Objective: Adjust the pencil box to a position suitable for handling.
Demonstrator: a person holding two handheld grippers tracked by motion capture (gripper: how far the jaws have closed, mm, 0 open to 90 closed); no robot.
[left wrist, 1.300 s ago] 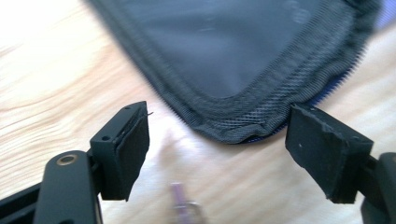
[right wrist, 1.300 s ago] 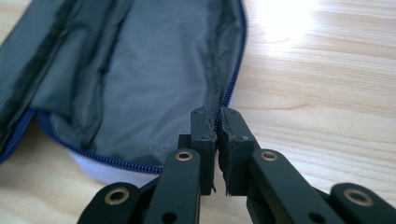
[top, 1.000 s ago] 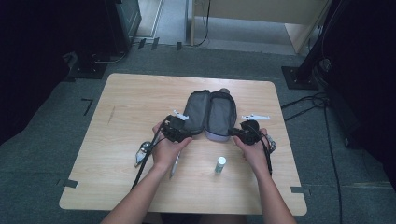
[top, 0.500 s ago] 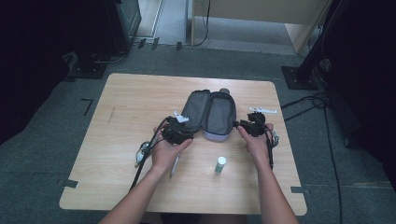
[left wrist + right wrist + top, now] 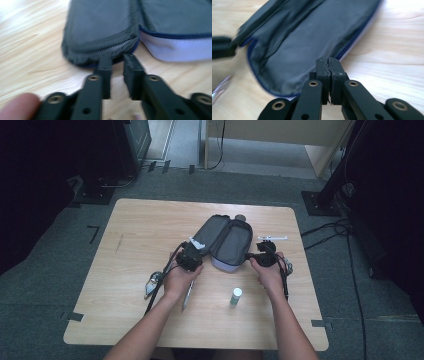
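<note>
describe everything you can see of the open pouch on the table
The pouch is a soft, zip-around fabric case lying opened flat, two halves side by side, on the far middle of the wooden table. Its lining looks dark grey; the outer shell looks pale lilac, with a blue zipper along the rim. The left gripper meets the near rim of one half, jaws a little apart. The right gripper, jaws together, sits at the other half's rim.

Light wooden desk on grey carpet floor; dark stands at both sides, black cables right, pale wooden furniture behind.
</note>
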